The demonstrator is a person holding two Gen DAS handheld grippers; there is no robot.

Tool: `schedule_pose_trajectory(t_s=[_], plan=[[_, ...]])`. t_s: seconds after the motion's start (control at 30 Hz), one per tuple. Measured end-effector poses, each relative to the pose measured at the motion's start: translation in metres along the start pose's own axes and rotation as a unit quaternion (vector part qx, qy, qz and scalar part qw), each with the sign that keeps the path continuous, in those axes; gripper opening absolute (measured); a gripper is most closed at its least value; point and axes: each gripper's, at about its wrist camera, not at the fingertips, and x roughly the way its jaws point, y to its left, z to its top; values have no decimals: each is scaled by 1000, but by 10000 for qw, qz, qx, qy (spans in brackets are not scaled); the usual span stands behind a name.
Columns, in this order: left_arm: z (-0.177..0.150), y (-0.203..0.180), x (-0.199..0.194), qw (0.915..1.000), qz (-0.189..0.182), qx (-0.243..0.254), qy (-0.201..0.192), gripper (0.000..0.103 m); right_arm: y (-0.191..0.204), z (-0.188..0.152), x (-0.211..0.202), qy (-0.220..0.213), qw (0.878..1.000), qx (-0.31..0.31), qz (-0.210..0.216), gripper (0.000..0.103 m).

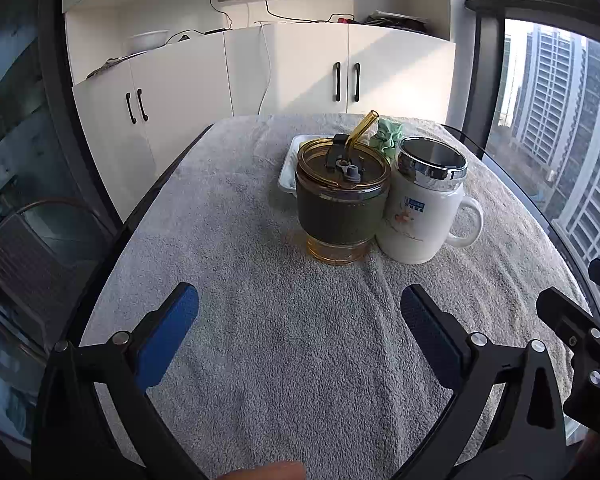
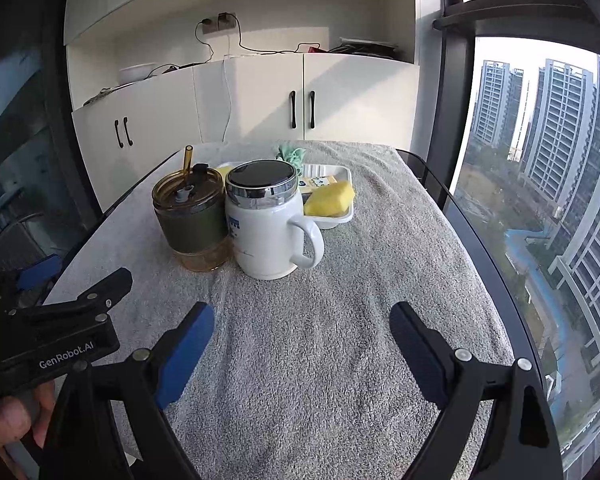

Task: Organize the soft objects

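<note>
Grey towel (image 2: 320,360) covers the surface, white cabinets behind, window with high-rises to the right. Yellow sponge (image 2: 330,199) lies in the white tray (image 2: 342,222) at the far end, a green cloth (image 2: 293,155) bunched just behind the tray. Amber tumbler (image 1: 342,204) with straw and white lidded mug (image 1: 424,204) stand side by side in front of the tray, touching or nearly. Left gripper (image 1: 299,316) jaws wide open, holding nothing. Right gripper (image 2: 302,334) same: jaws spread, nothing held, over bare towel.
</note>
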Motion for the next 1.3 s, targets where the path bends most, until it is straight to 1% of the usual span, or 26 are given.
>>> schedule_pose_trajectory(t_s=[1.3], plan=[[1, -1, -2, 9999, -112, -6, 15, 103, 0, -3, 2, 14, 10000, -2, -16, 92]])
